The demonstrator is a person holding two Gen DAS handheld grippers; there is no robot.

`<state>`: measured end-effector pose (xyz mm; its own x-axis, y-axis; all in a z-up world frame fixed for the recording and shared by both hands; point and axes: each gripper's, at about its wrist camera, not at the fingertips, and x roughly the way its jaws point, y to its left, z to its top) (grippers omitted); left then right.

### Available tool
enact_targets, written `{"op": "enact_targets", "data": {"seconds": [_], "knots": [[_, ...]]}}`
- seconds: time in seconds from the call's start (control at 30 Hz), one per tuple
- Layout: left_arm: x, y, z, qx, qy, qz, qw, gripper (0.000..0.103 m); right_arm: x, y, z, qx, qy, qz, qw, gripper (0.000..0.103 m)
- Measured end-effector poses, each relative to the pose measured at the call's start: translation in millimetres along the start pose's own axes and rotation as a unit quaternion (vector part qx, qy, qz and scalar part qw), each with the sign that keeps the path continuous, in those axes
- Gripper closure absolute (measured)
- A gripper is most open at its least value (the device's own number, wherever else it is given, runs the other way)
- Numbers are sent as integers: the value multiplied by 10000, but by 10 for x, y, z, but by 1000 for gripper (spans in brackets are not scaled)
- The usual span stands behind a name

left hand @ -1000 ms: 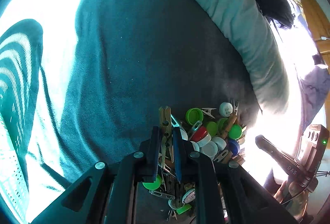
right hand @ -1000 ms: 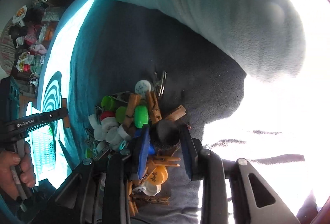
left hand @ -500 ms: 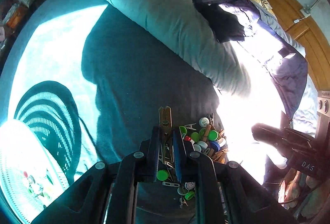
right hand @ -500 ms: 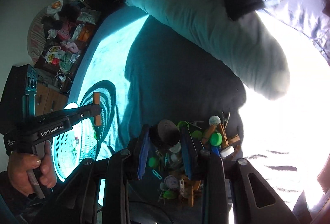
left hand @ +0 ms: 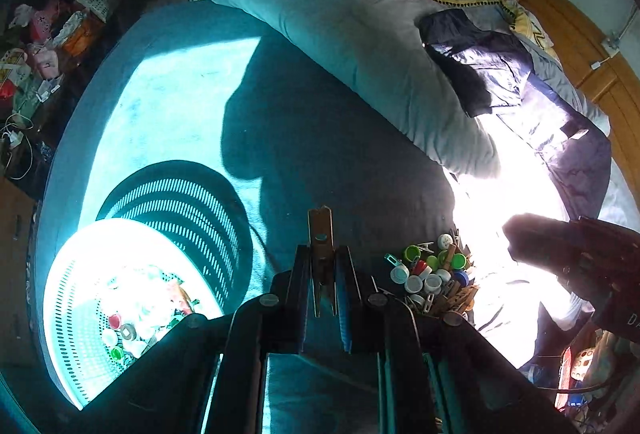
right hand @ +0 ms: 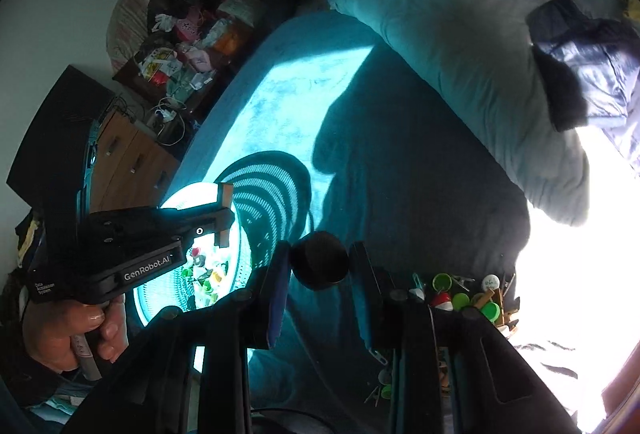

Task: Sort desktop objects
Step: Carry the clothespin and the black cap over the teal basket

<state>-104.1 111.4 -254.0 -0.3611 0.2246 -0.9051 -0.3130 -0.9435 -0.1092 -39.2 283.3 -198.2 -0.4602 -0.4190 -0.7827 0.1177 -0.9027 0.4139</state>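
clothespin (left hand: 320,234) lengthwise between left tool (left hand: 322,266) fingers

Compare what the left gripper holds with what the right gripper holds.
The left gripper pinches a long, flat wooden clothespin that sticks out well past its fingertips; the right gripper clamps a short, round dark bottle cap sitting between its pads. The clothespin is tan and narrow, so those jaws are nearly together; the cap is blackish and wider, so those stand further apart. Both are lifted clear of the teal bedspread.

both wrist cameras look steeply down from high over the bed (left hand: 320,138), sharing the white basket (left hand: 76,298) (right hand: 160,298).
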Motion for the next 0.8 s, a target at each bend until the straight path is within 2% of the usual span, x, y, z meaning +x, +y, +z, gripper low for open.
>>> {"op": "enact_targets", "data": {"seconds": [0.43,0.8], "knots": [[-420,999,-229,-507,-211,362,9978,90,412,1260,107,-767,281,517,9953,75],[-670,1691,-479,-808,-237,597,9947,90,724,2048,171,-1279,499,825,9871,75]]}}
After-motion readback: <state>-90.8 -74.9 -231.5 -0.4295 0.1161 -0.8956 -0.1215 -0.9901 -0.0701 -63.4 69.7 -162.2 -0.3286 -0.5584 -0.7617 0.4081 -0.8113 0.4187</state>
